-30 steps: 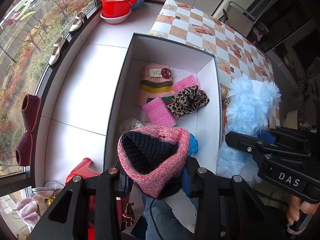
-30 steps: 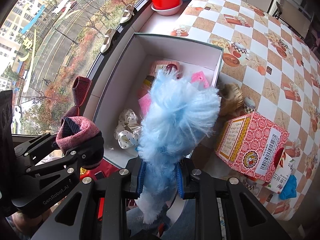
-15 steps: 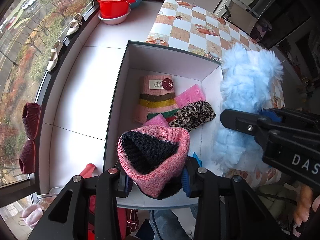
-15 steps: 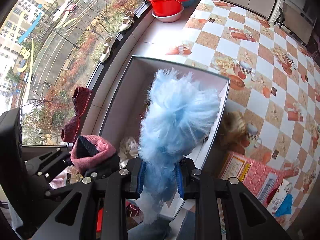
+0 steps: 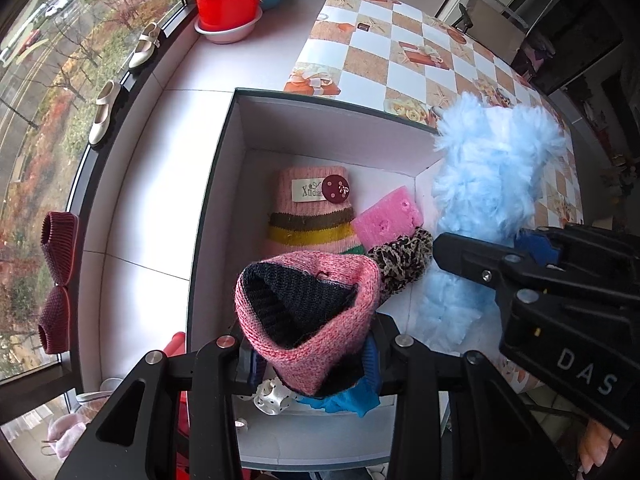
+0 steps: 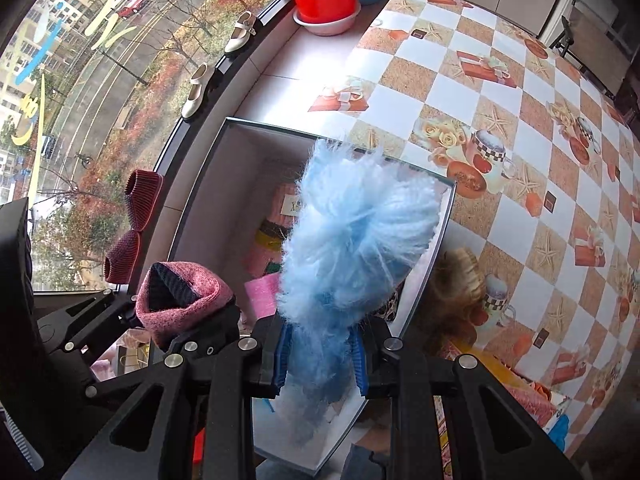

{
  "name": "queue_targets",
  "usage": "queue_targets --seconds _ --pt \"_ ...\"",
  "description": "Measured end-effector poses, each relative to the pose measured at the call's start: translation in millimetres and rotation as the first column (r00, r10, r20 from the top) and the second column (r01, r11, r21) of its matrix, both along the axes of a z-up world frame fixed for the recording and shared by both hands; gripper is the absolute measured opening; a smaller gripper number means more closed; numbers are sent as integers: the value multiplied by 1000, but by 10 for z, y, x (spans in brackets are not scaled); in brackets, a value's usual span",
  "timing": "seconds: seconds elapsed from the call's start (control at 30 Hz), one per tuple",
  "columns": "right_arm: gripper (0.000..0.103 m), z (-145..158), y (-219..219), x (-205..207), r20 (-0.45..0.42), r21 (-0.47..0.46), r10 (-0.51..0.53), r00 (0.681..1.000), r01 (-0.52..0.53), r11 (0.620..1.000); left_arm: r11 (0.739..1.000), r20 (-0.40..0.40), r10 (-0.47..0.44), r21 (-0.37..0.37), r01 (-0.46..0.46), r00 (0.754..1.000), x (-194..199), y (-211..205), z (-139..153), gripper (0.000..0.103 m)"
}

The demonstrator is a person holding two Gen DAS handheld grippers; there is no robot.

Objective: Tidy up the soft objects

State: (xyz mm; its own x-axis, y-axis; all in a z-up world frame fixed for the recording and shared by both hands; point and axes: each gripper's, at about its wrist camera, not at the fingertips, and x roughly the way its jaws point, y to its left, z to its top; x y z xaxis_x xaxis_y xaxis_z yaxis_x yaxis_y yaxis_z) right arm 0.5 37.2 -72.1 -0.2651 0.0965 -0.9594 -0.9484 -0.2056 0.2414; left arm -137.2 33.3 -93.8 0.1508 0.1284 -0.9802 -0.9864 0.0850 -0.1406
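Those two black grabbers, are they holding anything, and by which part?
Yes. The left gripper pinches a pink knit piece with dark lining by its lower end, open mouth up. The right gripper clamps a fluffy blue item near its lower end.

The right gripper (image 5: 536,248) bears white letters "DAS" on its black body. A cream label (image 5: 307,191) on the striped knit (image 5: 310,216) in the box (image 5: 224,168) reads "Xmdia", its end hidden by a maroon button (image 5: 336,188).

Pink-and-navy knit hat (image 5: 308,320); pale blue fluffy scarf (image 6: 352,240); leopard-print scrunchie (image 5: 402,266); checkered tablecloth (image 6: 520,120)
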Motion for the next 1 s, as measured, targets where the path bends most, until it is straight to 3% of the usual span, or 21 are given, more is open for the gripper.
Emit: queue_targets --seconds 0.63,0.73,0.8,0.87,0.9,0.97,1.0 --pt "26 -180 120 -75 15 -47 36 999 -35 998 999 -11 19 -48 -20 1000 36 86 -230 42" --pt "26 -190 129 -81 16 -50 42 999 -41 998 999 -3 7 -50 -7 1000 59 78 -237 52" --pt "26 -193 131 -89 9 -55 47 999 -46 997 998 0 -4 -56 4 1000 75 74 -248 69" --pt "38 -191 127 -92 8 -54 46 999 -46 998 998 2 -8 -62 8 1000 86 67 -252 79" --pt "43 -185 126 -88 6 -52 46 999 -45 998 998 -2 -7 -63 7 1000 85 63 -250 79" --pt "69 -166 122 -74 0 -47 38 999 -38 998 998 -3 -1 -69 1 1000 76 57 -252 80" --pt "70 -155 121 -65 0 -43 33 999 -33 999 997 1 2 -79 -2 1000 71 55 -260 82"
